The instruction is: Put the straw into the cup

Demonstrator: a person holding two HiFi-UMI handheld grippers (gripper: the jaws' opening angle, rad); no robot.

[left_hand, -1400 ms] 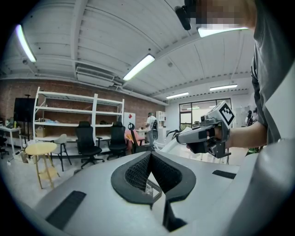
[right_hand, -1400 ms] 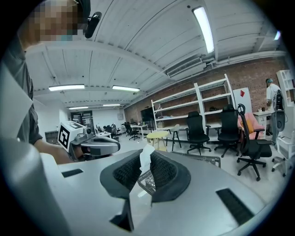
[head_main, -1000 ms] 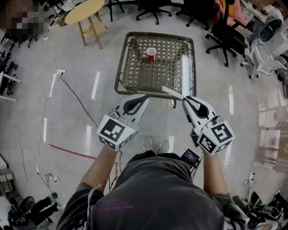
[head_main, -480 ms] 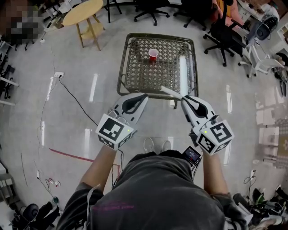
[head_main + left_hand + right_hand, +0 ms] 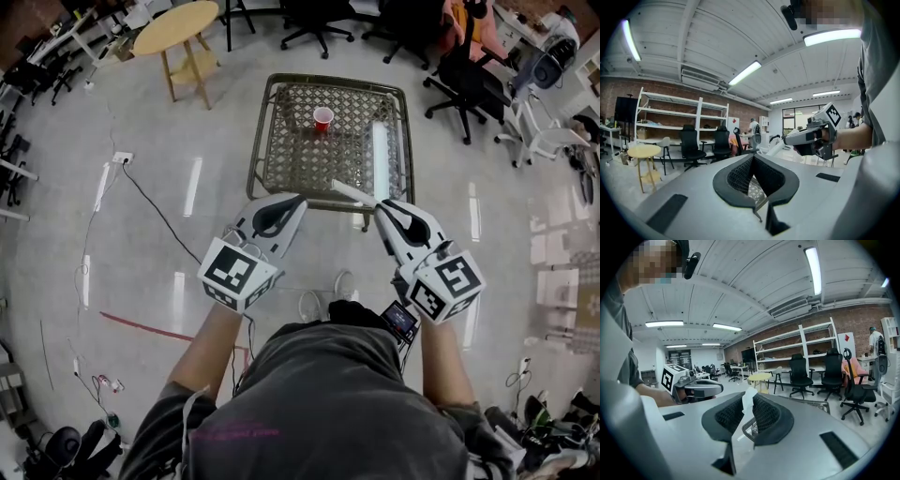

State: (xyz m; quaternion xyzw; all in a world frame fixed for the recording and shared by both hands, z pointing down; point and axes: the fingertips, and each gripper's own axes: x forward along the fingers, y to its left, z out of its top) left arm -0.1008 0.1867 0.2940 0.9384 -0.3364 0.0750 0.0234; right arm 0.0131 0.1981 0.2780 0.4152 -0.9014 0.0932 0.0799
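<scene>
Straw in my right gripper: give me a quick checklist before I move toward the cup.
1. Straw held firmly: ok, the right gripper has its jaws closed on it.
2. Cup upright, mouth open: ok.
3. Cup standing alone on the table: ok.
4. Left gripper free to steady the cup: ok, shut on nothing.
5. Straw lined up over the cup: not ok, it is at the table's near edge and the cup is toward the far side.
6. Straw unwrapped: cannot tell.
</scene>
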